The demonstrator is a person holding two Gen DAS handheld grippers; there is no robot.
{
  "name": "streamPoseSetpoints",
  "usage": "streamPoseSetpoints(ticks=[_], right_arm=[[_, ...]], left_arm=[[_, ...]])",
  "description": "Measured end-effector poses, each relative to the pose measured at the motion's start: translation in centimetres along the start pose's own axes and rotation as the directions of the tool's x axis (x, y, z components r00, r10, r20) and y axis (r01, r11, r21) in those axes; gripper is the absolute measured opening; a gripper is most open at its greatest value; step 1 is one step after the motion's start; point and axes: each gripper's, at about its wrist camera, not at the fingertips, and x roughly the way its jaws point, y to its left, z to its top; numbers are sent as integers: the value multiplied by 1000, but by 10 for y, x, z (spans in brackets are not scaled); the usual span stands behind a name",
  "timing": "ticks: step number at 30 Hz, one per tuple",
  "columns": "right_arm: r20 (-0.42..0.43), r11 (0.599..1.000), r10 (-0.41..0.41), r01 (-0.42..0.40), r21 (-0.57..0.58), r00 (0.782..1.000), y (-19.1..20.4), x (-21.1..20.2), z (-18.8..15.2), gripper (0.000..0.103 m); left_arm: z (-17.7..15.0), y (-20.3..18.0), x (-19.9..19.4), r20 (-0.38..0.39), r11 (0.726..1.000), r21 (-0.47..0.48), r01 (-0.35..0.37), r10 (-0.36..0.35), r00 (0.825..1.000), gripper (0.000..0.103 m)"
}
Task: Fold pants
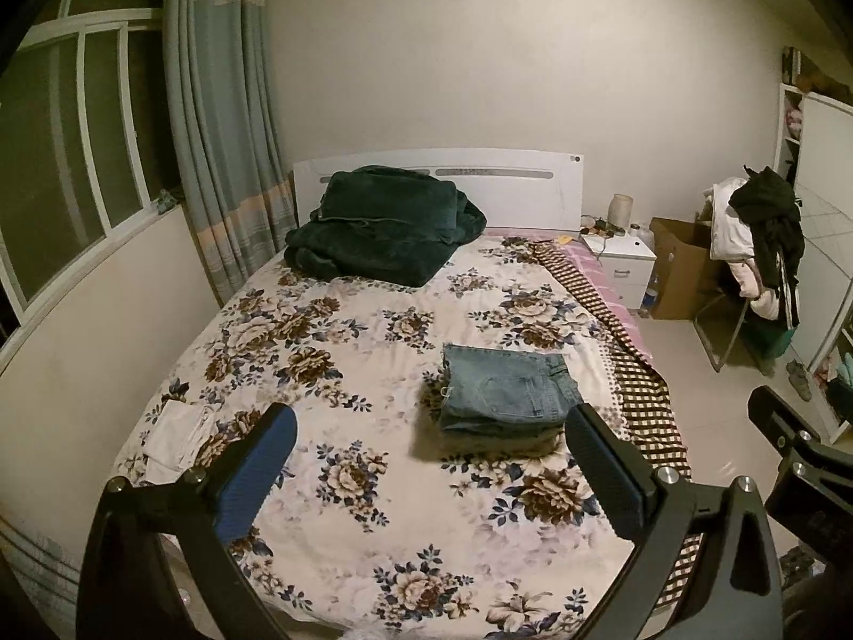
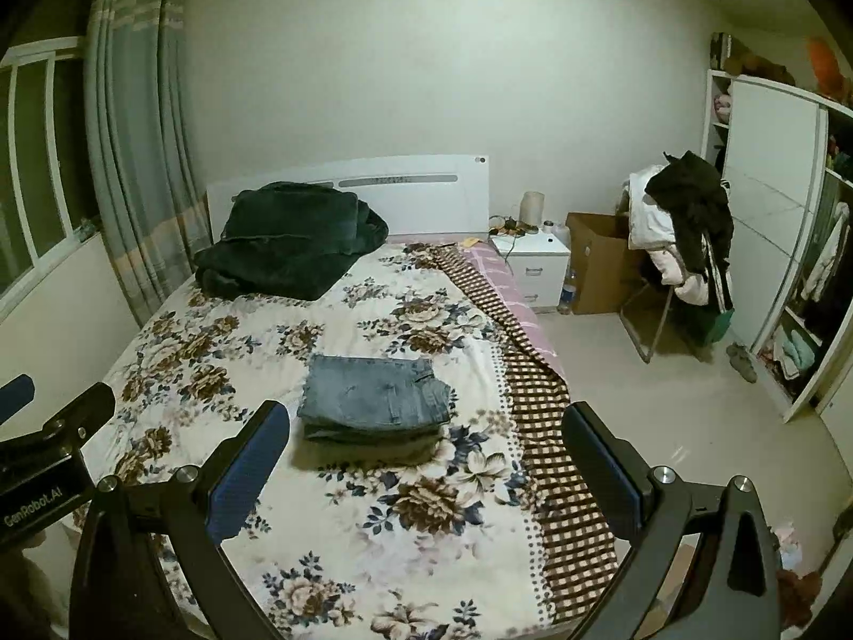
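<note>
One pair of folded blue jeans lies on the floral bedspread, toward its checkered right border. One dark green blanket sits heaped at the headboard end, and one white cloth lies near the left edge. Two grippers hover above the foot of the bedspread, clear of the jeans: the left gripper and right gripper both stand spread wide, holding nothing.
</note>
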Motion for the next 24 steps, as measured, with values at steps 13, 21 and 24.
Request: streamPoseSetpoints(ticks=[13, 21, 24], right_arm=[[-25, 1000, 19, -18, 15, 1000, -17, 4, -1, 103], [-31, 1000, 23, -22, 13, 999, -17, 4, -1, 103], [-34, 1000, 28, -28, 13, 999, -18, 5, -1, 103]], left_arm=[[-2, 6, -2, -5, 1000, -3, 5, -5, 1000, 103], [-2, 6, -2, -4, 1000, -8, 2, -2, 1000, 103], [-1, 6, -2, -5, 1000, -7, 3, -3, 1000, 103]])
